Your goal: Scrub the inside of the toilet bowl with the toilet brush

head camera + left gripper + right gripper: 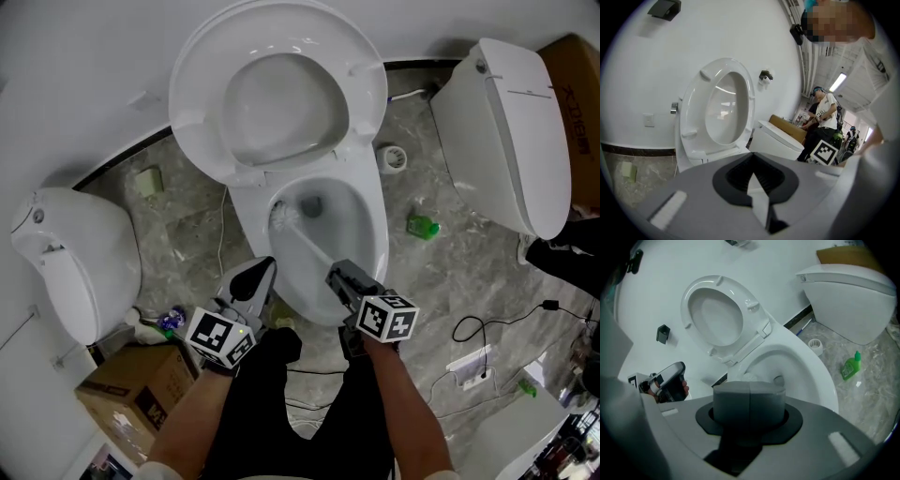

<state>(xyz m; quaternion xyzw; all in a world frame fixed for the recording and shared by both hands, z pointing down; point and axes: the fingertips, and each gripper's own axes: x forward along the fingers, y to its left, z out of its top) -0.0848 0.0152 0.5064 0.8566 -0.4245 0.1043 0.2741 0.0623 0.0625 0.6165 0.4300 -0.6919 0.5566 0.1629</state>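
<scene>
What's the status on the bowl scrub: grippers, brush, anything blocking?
Right gripper shut on toilet brush handle, head down in toilet bowl. Left gripper shut, empty, by the rim. Seat up, nothing in the way.

The toilet bowl (370, 234) is white and oval, and it stands open. Its seat (202, 112) is lifted up at the far end of the bowl. At the bottom of the bowl, toward the far end, there is a dark drain opening (311, 204).

The toilet brush (284, 217) is white, with a round bristle head and a thin straight handle. The head is inside the bowl, against the left inner wall, just beside the drain opening. The handle slants across the bowl up to its near rim, where the right tool (337, 274) is closed on it.
</scene>
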